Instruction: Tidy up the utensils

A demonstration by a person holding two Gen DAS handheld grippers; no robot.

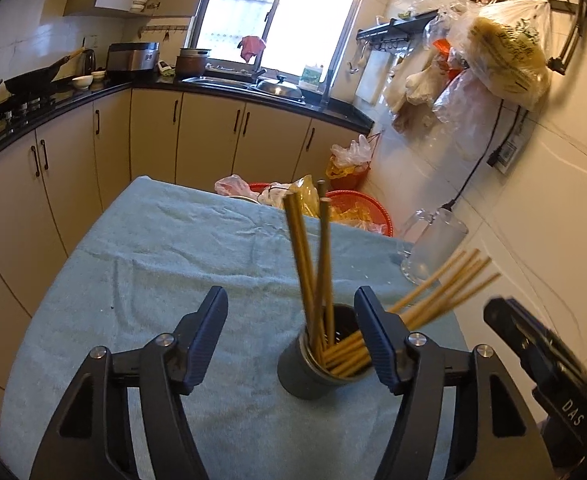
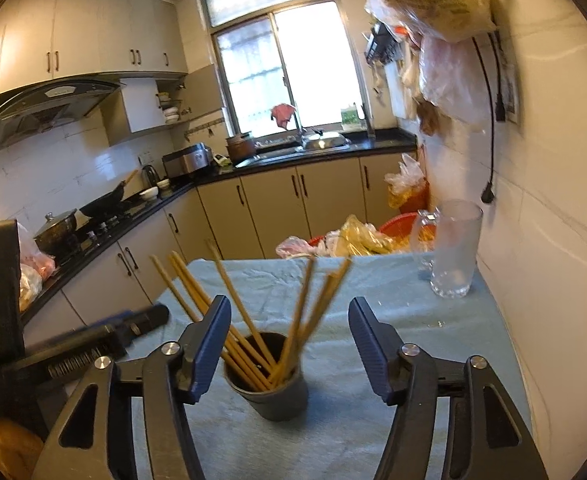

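A dark grey cup [image 1: 313,376] stands on the towel-covered table [image 1: 153,280] and holds several bamboo chopsticks [image 1: 307,256]. Some stand nearly upright and look blurred; others lean right over the rim. My left gripper [image 1: 291,296] is open, with the cup and sticks seen between its fingers and neither pad touching them. The right gripper [image 1: 533,348] shows at the right edge of that view. In the right wrist view the same cup [image 2: 269,392] sits low between the fingers of my open right gripper [image 2: 289,304], and the chopsticks [image 2: 249,320] fan out untouched. The left gripper [image 2: 93,340] is at the left.
A glass mug [image 2: 453,252] stands at the table's far right corner by the tiled wall. Red baskets [image 1: 357,208] with plastic bags sit past the far edge. Kitchen cabinets [image 1: 73,184] run along the left and back. Bags [image 1: 505,52] hang on the right wall.
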